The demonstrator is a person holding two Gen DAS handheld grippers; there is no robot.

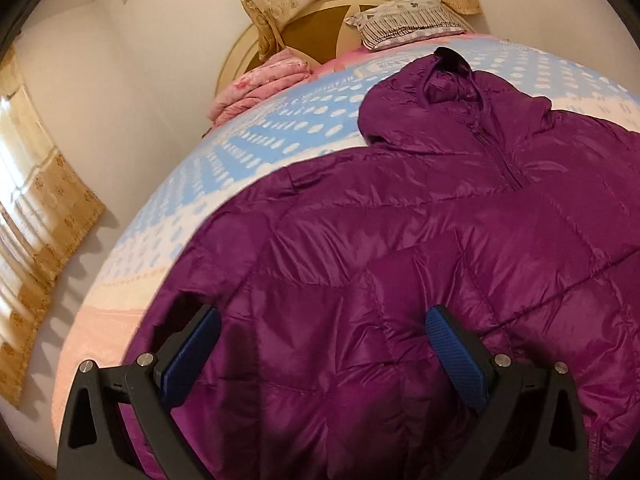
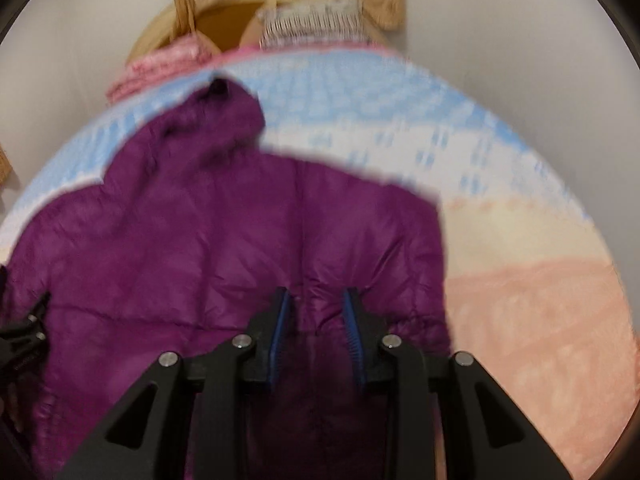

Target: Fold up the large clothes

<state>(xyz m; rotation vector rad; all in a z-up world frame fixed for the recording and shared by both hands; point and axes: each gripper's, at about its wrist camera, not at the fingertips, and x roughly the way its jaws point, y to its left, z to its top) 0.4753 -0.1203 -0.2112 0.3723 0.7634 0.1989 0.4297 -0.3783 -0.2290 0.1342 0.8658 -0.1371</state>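
Note:
A shiny purple puffer jacket [image 1: 400, 240] lies spread on the bed, its hood [image 1: 440, 80] toward the headboard. My left gripper [image 1: 324, 320] hovers over the jacket's lower part, open wide, with nothing between its blue pads. In the right wrist view the jacket [image 2: 200, 240] fills the left and middle. My right gripper [image 2: 316, 300] stands narrow, its pads pressing a bunched ridge of jacket fabric near the garment's right edge. The left gripper [image 2: 24, 328] shows at the left border of that view.
The bed cover [image 1: 240, 152] is blue-and-white dotted far off and peach nearer [image 2: 520, 280]. A folded pink quilt [image 1: 260, 88] and a patterned pillow [image 1: 404, 20] lie by the round headboard [image 1: 316, 28]. A gold curtain [image 1: 40, 220] hangs at left.

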